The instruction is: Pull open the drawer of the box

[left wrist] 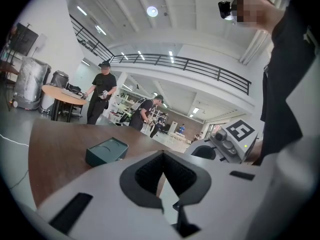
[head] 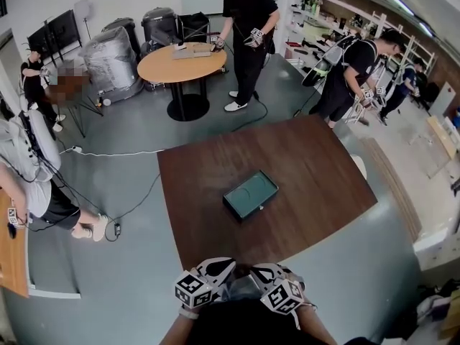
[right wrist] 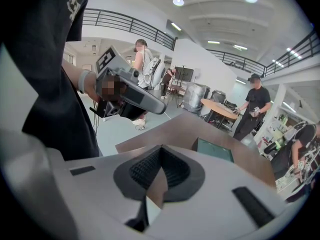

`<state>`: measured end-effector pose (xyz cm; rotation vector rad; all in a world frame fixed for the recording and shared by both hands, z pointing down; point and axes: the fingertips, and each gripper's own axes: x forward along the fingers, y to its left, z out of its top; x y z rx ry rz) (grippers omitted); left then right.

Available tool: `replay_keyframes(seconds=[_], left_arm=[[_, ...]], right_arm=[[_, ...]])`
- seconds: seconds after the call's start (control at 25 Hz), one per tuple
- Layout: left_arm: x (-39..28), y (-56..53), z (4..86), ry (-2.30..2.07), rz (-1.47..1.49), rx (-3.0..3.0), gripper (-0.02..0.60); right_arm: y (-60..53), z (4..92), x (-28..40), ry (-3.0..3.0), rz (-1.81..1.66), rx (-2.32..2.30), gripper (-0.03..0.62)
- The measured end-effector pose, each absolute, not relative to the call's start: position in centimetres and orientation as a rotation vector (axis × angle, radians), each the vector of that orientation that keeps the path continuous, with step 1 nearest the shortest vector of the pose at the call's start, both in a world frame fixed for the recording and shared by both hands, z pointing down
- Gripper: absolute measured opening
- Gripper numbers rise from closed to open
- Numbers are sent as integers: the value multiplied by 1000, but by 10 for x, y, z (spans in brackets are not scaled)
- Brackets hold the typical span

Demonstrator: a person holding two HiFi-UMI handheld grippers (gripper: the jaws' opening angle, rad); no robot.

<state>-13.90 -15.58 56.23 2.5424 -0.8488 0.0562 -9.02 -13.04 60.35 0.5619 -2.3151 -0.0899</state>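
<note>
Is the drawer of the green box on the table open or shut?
Shut, as far as the head view shows: the box is one compact rectangle on the table, with nothing sticking out of any side.

Bright, even white light falls from round ceiling lamps (left wrist: pixel 152 11) and strip lights (left wrist: pixel 81 10); shadows are faint. All three views bow at the edges, corners black; the nearest foreground is soft.

Teal box (head: pixel 250 195) on brown table (head: pixel 316 171); left tongs (head: pixel 218 269) and right tongs (head: pixel 266 272) white, with black-and-white markers (head: pixel 194 290).
</note>
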Motion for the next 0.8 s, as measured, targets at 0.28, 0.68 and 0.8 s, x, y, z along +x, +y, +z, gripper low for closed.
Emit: replay_keyframes(seconds=[0.28, 0.68, 0.8], left_arm=[[-146, -166, 559, -847, 71, 2548, 6], [-138, -156, 556, -847, 81, 2542, 6], [-138, -149, 559, -841, 90, 2531, 6]], right_arm=[[-142, 602, -95, -2317, -88, 576, -12], [-140, 604, -77, -2304, -41, 629, -12], [-137, 609, -76, -2295, -17, 635, -12]])
